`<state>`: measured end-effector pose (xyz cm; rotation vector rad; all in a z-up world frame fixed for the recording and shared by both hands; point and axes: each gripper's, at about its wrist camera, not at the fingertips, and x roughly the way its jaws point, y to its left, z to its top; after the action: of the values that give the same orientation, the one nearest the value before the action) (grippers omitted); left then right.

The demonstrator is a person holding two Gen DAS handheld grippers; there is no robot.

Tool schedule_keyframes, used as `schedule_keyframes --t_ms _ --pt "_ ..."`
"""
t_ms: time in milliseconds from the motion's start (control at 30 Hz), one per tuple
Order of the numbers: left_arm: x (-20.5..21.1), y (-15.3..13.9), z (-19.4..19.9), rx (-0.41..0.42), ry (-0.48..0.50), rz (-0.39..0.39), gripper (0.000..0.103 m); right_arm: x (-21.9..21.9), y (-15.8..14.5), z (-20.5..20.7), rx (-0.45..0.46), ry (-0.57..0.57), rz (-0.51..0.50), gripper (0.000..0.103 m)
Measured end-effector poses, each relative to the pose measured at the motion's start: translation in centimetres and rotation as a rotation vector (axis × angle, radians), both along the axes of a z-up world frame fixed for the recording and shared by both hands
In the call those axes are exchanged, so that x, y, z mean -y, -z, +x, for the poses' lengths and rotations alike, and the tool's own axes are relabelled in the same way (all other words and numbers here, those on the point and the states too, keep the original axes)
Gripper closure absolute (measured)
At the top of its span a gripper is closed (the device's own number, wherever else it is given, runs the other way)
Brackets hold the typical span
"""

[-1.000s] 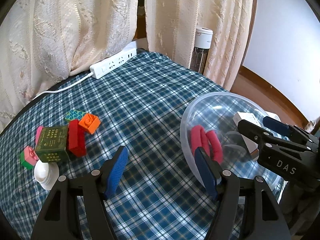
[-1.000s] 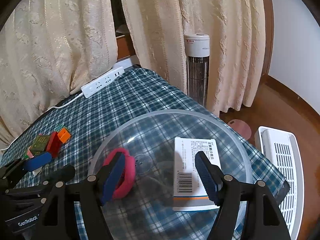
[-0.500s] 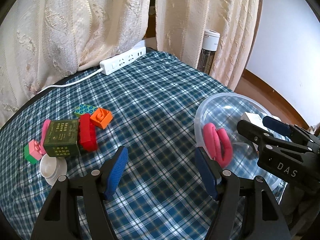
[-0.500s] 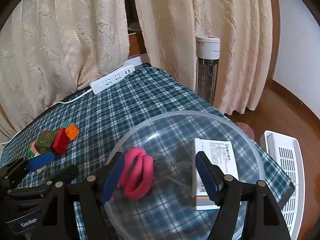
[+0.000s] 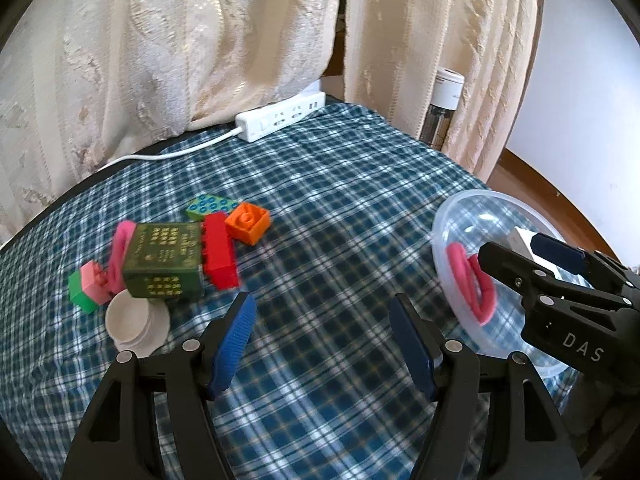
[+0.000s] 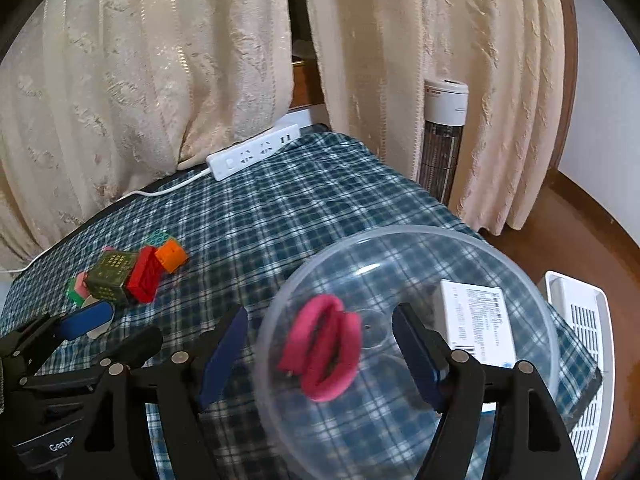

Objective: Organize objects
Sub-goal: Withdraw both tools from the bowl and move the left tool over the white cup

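A clear plastic bowl (image 6: pixel 500 252) sits at the table's right edge and holds pink hair bands (image 6: pixel 324 356) and a white box (image 6: pixel 476 320). It also shows in the left wrist view (image 5: pixel 472 208). My right gripper (image 6: pixel 320 352) is open and empty over the bowl's near side. My left gripper (image 5: pixel 322 340) is open and empty above the cloth. Left of it lies a pile: a green box (image 5: pixel 164 260), a red brick (image 5: pixel 218 252), an orange brick (image 5: pixel 247 222), a teal brick (image 5: pixel 210 207), a pink-green brick (image 5: pixel 86 286), a pink band (image 5: pixel 120 248) and a white cap (image 5: pixel 134 324).
The table has a blue plaid cloth (image 5: pixel 320 200). A white power strip (image 5: pixel 280 120) with its cord lies at the far edge under cream curtains (image 5: pixel 180 40). A tower heater (image 6: pixel 444 136) and a white appliance (image 6: pixel 580 340) stand on the floor to the right.
Both grippers have swung left. The brick pile has come nearer the left gripper's centre and the bowl has shifted right in both views. The jaws stay open.
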<state>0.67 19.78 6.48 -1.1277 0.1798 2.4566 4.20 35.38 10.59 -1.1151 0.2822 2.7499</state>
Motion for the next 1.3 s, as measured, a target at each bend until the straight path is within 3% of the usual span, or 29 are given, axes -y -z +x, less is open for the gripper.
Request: schedule_keyframes --t_ms 300,833,1300 --pt "3.6 0.3 -0.8 0.005 -0.06 0.005 0.032 2.8 -0.2 -0.8 -0.003 -0.045 -0.003 0.025" --pt "13.0 2.1 -4.0 0.045 -0.277 -0.001 0.032 7.6 2.1 -2.6 0.064 -0.153 -0.033 0.025" --pt "14.0 4.1 -6.1 0.096 -0.31 0.002 0.032 9.6 3.1 -4.3 0.102 -0.201 -0.047 0.025"
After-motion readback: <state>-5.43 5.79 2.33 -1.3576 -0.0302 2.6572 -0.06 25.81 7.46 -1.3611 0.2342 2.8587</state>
